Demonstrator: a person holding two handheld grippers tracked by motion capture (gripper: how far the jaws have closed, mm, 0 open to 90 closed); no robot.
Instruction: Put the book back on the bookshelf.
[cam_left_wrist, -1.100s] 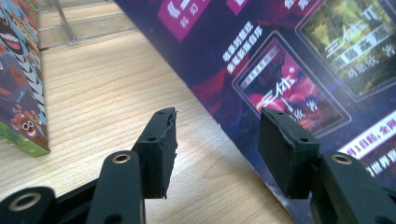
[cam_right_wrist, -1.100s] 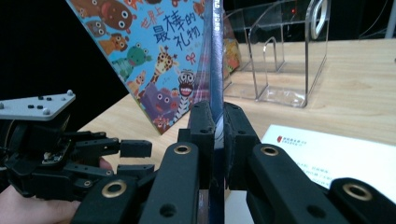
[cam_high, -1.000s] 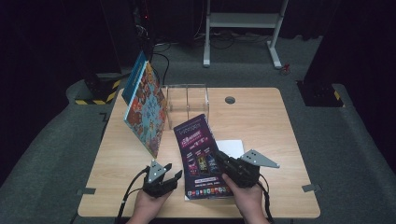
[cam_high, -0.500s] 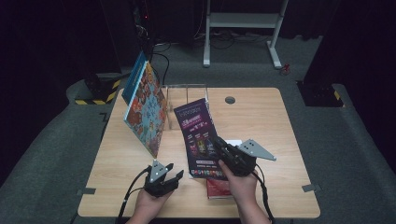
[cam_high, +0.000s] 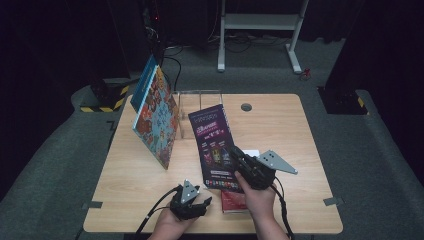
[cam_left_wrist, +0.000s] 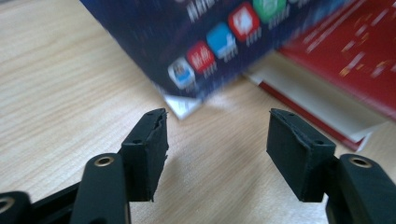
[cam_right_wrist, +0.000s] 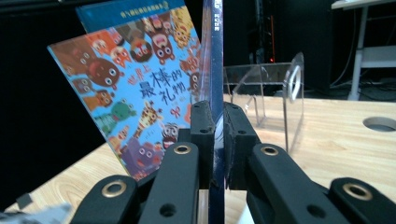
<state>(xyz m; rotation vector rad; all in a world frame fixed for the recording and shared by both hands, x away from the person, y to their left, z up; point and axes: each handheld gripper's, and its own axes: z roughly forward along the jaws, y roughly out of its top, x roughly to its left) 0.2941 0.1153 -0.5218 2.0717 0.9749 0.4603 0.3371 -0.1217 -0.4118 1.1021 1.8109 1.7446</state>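
high view: right gripper (cam_high: 239, 159) lifts a dark purple book (cam_high: 214, 145) off the worktop (cam_high: 280, 130), its far end raised toward the clear acrylic stand (cam_high: 200, 107).
right gripper view: the jaws are pressed together on the purple book's thin edge (cam_right_wrist: 215, 70), which rises straight up between them — gripping the edge lets the book be stood on end rather than carried flat.
left gripper view: left gripper (cam_left_wrist: 215, 140) has its jaws wide apart with nothing between them, low over the worktop; the purple book's near corner (cam_left_wrist: 205, 51) hangs just ahead, blurred.
left gripper, likely purpose: it looks placed to steady or catch the lower edge as the book tilts up — a judgement, not something shown.
red book (cam_high: 234, 199): lies flat on the worktop beneath the purple book's near end, beside the person's right hand (cam_high: 256, 200).
cartoon animal book (cam_high: 156, 120): stands tilted at the left of the stand, with a blue book (cam_high: 144, 82) behind it; they lean as books do once shelved upright.
step in hand: probably bringing the purple book to stand beside the cartoon one.
risk: a thin cover held by one edge may swing or slip.
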